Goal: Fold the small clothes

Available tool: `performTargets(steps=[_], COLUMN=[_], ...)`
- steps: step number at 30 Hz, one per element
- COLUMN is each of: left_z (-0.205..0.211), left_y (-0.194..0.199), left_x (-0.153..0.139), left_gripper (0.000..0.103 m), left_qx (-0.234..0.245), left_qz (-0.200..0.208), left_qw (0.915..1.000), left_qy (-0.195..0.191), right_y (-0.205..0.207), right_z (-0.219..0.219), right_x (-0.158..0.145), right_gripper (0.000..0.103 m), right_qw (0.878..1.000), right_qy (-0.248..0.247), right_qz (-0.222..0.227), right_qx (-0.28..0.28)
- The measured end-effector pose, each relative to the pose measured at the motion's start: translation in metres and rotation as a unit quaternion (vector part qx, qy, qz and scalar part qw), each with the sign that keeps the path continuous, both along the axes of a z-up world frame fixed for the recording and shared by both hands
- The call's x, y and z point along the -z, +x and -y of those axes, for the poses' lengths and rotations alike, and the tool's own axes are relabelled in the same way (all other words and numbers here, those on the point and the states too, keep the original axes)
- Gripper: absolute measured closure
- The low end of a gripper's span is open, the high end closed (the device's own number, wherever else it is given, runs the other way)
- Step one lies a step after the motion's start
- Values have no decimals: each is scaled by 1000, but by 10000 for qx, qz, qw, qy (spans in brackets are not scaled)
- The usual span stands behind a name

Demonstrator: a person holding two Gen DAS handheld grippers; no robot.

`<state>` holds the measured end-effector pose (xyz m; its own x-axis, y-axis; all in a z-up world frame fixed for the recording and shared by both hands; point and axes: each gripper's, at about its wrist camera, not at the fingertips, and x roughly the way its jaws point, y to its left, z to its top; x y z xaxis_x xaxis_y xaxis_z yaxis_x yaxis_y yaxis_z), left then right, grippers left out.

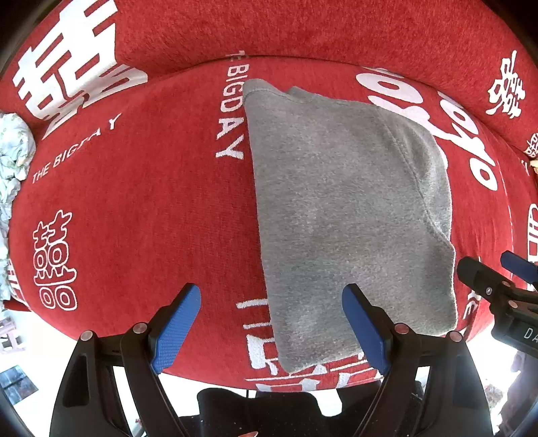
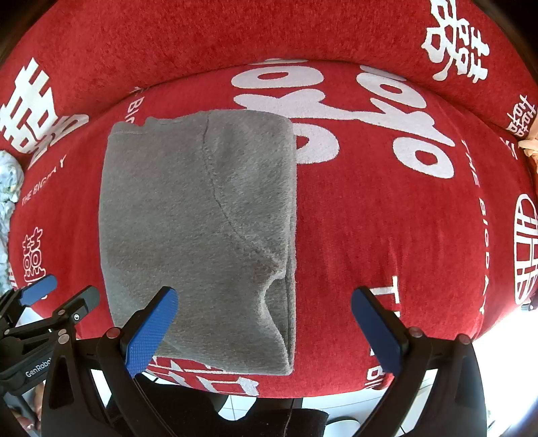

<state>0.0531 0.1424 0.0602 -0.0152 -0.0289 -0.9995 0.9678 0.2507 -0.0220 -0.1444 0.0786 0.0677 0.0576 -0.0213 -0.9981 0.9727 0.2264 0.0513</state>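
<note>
A grey fleece garment point(image 1: 343, 208) lies folded into a long rectangle on a red sofa seat; in the right wrist view it point(image 2: 195, 228) has a curved seam and a folded right edge. My left gripper point(image 1: 272, 329) is open and empty, just above the garment's near end, its right finger point(image 1: 366, 332) over the cloth. My right gripper point(image 2: 265, 329) is open and empty, its left finger point(image 2: 151, 332) over the garment's near edge. Each gripper shows at the side of the other's view: the right one point(image 1: 494, 279), the left one point(image 2: 60, 295).
The red sofa cover point(image 1: 151, 201) has white printed characters and "THE BIG DAY" lettering; its backrest point(image 2: 269, 30) rises behind. A pale crumpled cloth point(image 1: 13, 148) lies at the seat's left end. The seat's front edge and light floor point(image 2: 504, 349) are near the grippers.
</note>
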Motion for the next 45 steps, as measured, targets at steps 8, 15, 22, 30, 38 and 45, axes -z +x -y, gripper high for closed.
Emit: performTargets(steps=[8, 15, 22, 30, 38, 45], left_z=[1, 1, 2, 3, 4, 7], left_y=[1, 0, -1, -2, -2, -5], left_x=[0, 0, 2, 4, 5, 7], left_gripper=[16, 16, 16, 16, 16, 16], left_qx=[7, -13, 50, 28, 22, 42], left_qz=[32, 159, 401, 448, 472, 579], left_qw=[10000, 9999, 9992, 9990, 9989, 9983], left_qy=[-3, -12, 8, 37, 34, 46], right_y=[2, 3, 4, 5, 7, 6], right_z=[-1, 1, 2, 2, 5, 5], right_x=[0, 0, 1, 1, 3, 5], right_gripper=[0, 0, 0, 0, 0, 0], right_qw=[10000, 10000, 10000, 10000, 10000, 10000], right_qy=[-13, -11, -5, -4, 24, 27], right_qz=[-4, -9, -14, -20, -24, -17], right_qx=[-1, -12, -27, -43, -66, -63])
